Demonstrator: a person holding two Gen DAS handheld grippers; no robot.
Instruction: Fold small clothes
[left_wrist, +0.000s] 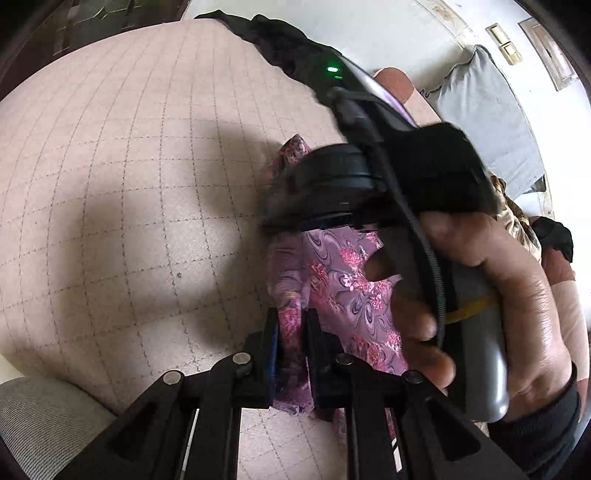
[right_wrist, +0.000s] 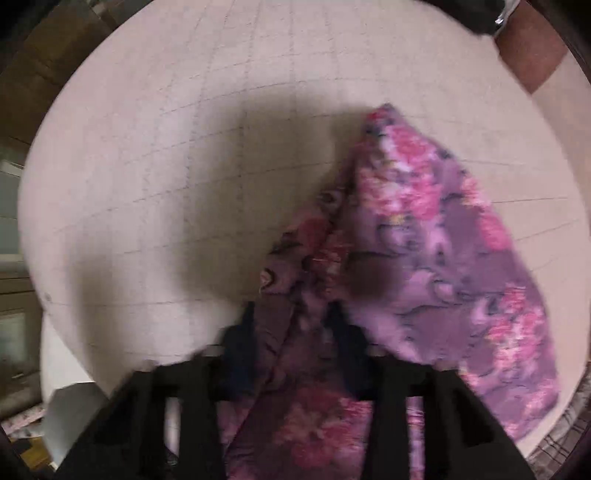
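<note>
A small purple garment with pink flowers lies on a pale pink quilted surface. My left gripper is shut on a bunched edge of that cloth, which sticks up between its black fingers. Just beyond it a hand holds the right gripper's body, pointing down onto the same garment. In the blurred right wrist view the garment hangs in a peak, and my right gripper is shut on a fold of it.
A dark garment lies at the far edge of the quilted surface. A grey pillow sits at the right by a white wall. A grey textured cushion shows at the lower left. A person's arm crosses the right wrist view's top right.
</note>
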